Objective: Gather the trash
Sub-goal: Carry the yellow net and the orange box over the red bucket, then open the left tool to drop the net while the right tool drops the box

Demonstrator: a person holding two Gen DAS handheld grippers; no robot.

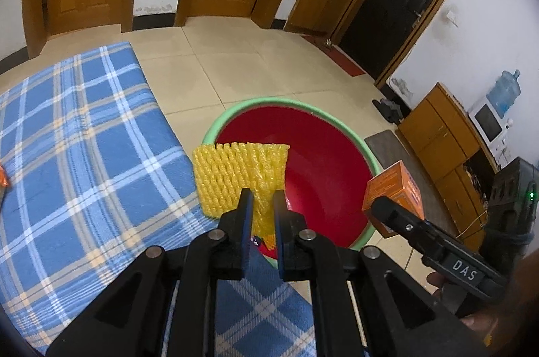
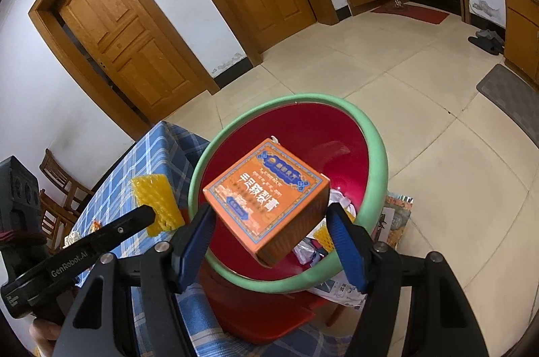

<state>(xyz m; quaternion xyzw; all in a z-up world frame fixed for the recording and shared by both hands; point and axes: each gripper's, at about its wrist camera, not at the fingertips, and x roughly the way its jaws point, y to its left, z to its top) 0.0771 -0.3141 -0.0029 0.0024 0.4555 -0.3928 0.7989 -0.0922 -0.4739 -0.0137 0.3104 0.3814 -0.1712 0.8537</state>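
A bench (image 1: 84,134) draped in blue plaid cloth fills the left of the left wrist view, with cream floor tiles (image 1: 256,67) beyond and three wooden doors along the white wall. Just past the bench's edge sits a red basin with a green rim (image 2: 377,151), resting on a red stool (image 2: 256,313); crumpled wrappers (image 2: 313,249) and a scrap of yellow foam lie in its bottom. A low wooden cabinet (image 1: 438,134) stands to the right, a water jug (image 1: 503,92) on top of a dispenser beside it.

The right gripper (image 2: 269,242) has its blue-padded fingers (image 2: 198,239) spread wide around an orange cardboard box (image 2: 269,198), clamping its two sides; the box hangs tilted over the basin's interior. The left gripper (image 1: 262,205) has its fingers close together, pinching a yellow foam fruit net (image 1: 235,175) by its lower edge, above the basin's near rim where it meets the bench.
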